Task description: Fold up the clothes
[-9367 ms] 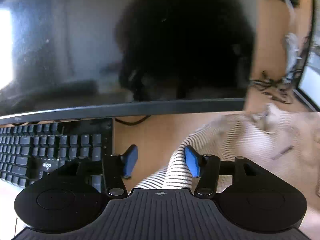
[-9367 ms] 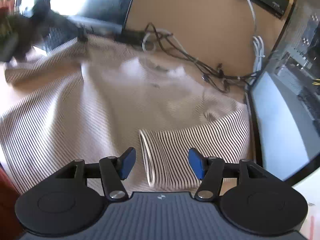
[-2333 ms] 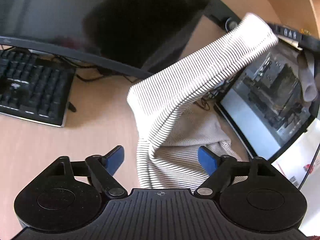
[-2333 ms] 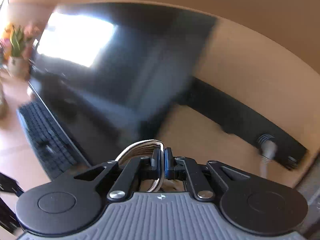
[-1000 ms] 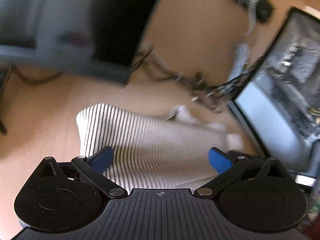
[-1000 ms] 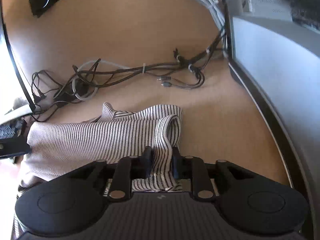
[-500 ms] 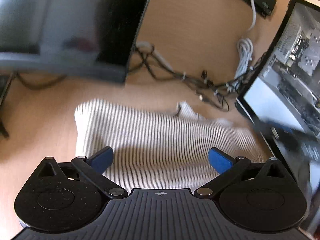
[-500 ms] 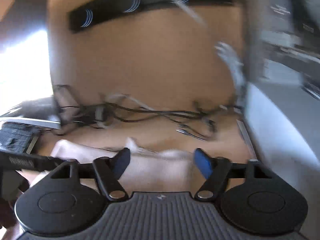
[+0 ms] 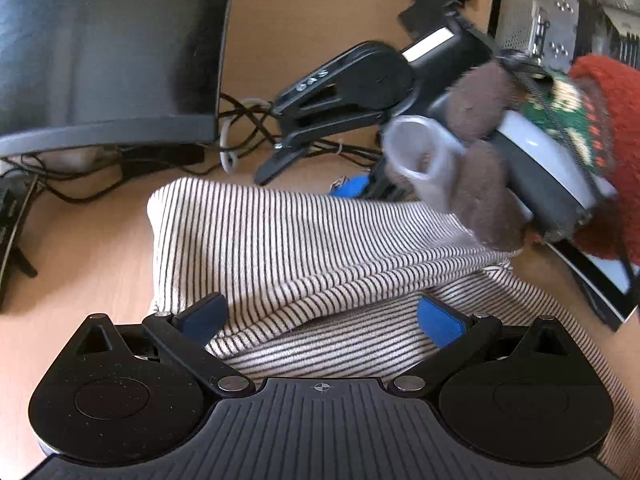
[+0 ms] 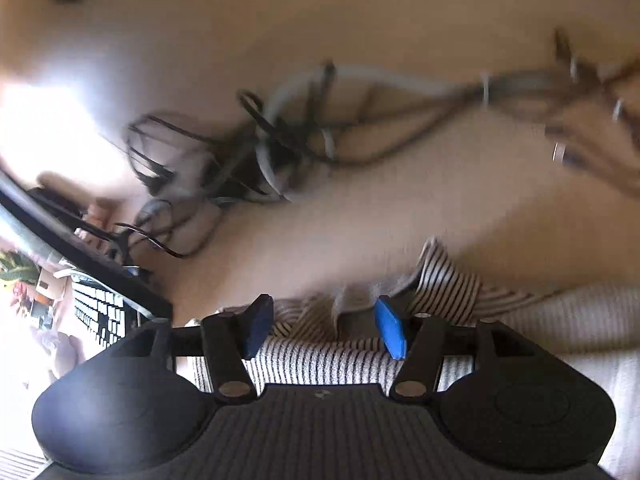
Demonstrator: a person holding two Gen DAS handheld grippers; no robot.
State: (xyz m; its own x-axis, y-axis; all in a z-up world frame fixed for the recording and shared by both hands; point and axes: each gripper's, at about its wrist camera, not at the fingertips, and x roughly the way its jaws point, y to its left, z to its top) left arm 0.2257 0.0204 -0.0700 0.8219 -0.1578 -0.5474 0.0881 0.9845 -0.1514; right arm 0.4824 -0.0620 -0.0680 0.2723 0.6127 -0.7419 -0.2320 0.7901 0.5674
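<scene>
Both grippers' jaws gape over the striped garment (image 9: pixel 304 248).

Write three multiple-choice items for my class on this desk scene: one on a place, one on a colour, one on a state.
1. Where does the striped shirt lie?
A. on the wooden desk
B. over the monitor
C. on the keyboard

2. What colour are the pads of the left claw?
A. red
B. blue
C. yellow

3. How does the left claw stand?
A. shut on the shirt
B. shut on a cable
C. open

Key: 1 A, the shirt rests folded on the desk in front of the monitor; 2 B, both pads show blue; 3 C, a wide gap parts the pads above the cloth.
</scene>
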